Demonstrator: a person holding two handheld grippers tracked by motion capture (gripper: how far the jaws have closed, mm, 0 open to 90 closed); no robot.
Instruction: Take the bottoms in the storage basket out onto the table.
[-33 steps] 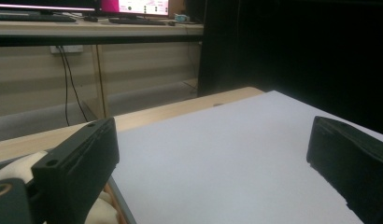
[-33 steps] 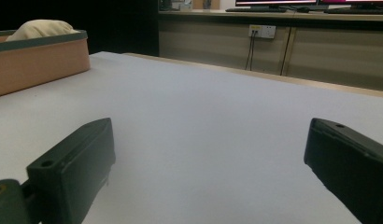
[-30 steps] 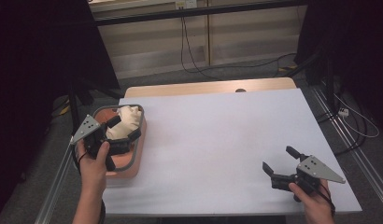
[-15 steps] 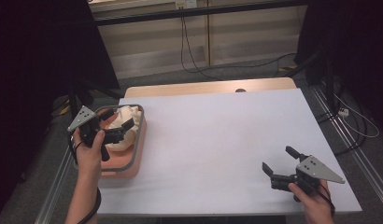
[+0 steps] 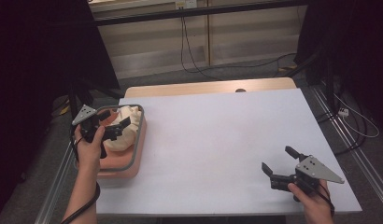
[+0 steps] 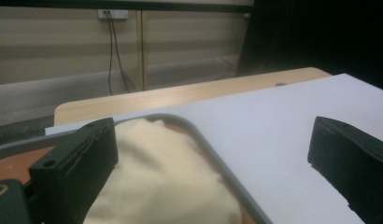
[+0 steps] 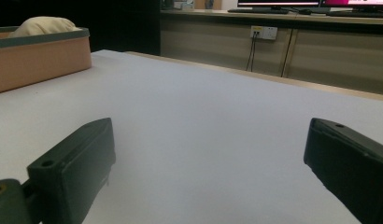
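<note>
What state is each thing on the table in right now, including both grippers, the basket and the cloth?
Left gripper: open, jaws over the cloth, nothing clamped.
Right gripper: open, empty, low over the table's near right corner.
Cream cloth: bunched up inside the basket.
Basket: upright at the table's left edge, holding the cloth.
White table sheet: flat, bare in the middle.

- The place looks like a lab or office test room, not a home.
- A plain white work table (image 5: 217, 140) stands on grey carpet, with metal rails (image 5: 341, 140) along its sides.
- Beige wall panelling (image 5: 199, 42) carries a power socket (image 7: 263, 32), from which black cables (image 5: 187, 46) hang down.
- Computer monitors (image 7: 292, 3) sit on a long counter in the right gripper view.
- Dark curtains (image 5: 35, 70) close off both sides.
</note>
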